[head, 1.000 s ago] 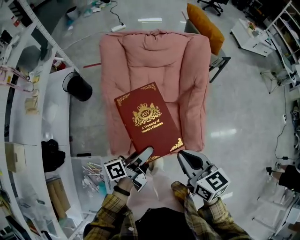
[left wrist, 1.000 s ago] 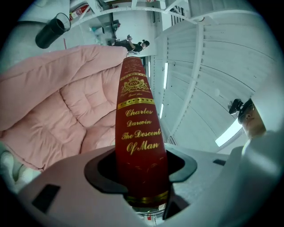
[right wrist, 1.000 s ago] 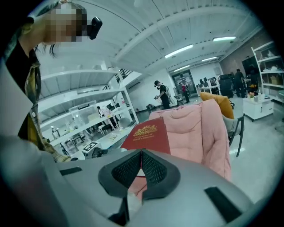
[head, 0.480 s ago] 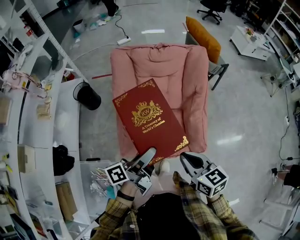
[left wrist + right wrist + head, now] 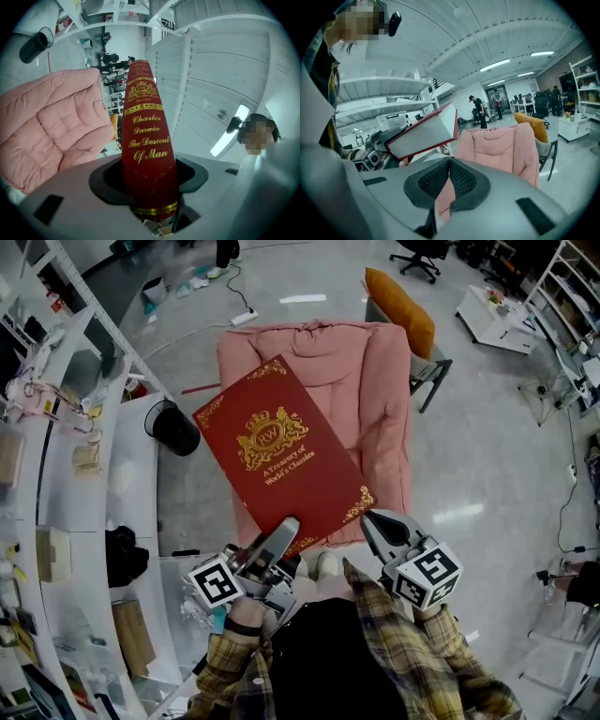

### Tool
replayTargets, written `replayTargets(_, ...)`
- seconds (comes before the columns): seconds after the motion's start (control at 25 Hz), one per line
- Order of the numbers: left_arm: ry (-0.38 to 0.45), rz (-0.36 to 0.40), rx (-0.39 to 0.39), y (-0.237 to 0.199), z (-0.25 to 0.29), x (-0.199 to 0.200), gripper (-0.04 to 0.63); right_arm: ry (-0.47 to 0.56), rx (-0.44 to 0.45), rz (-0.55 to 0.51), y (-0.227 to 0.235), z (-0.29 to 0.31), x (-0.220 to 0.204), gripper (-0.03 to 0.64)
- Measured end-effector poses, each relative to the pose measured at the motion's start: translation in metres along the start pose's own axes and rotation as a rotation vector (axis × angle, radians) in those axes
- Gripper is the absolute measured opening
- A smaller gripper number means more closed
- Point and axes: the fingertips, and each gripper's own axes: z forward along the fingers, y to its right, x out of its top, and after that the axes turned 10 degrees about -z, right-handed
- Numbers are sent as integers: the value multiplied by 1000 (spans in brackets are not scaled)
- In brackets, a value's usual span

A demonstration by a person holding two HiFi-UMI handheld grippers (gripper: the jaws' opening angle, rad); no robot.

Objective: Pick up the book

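Observation:
A large red book with gold lettering hangs in the air above the pink cushioned chair. My left gripper is shut on the book's near lower edge. In the left gripper view the spine stands between the two pads, with the pink chair off to the left. My right gripper is just right of the book's near corner, shut and holding nothing. In the right gripper view the book's page edge tilts above my right gripper, which points at the pink chair.
White shelving runs down the left side. A black bin stands beside the chair, and a clear box of small items is near my left hand. An orange-cushioned chair stands behind the pink one.
The book has come up off the pink chair and swung leftward with the left gripper holding it. The right gripper has risen a little beside it.

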Motion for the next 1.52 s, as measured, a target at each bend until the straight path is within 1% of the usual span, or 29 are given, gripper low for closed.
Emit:
replayTargets(0.2, -1, 2, -29, 10, 4, -3, 244, 21, 16, -20, 3, 0, 12, 18)
replayTargets(0.32, -5, 6, -31, 13, 5, -4, 244, 26, 24, -23, 4, 2, 17, 18)
replayTargets(0.48, -6, -9, -40, 15, 6, -5, 244, 32, 35, -25, 5, 4, 21, 18)
replayTargets(0.64, -11, -3, -39, 16, 6, -3, 244, 35, 42, -27, 4, 7, 23, 18)
replayTargets(1.2, -14, -14, -24, 7, 5, -2, 244, 25, 35, -23, 4, 9, 18, 17)
replayTargets(1.52, -17, -15, -36, 6, 6, 0, 244, 21, 23, -21, 6, 9, 16, 17)
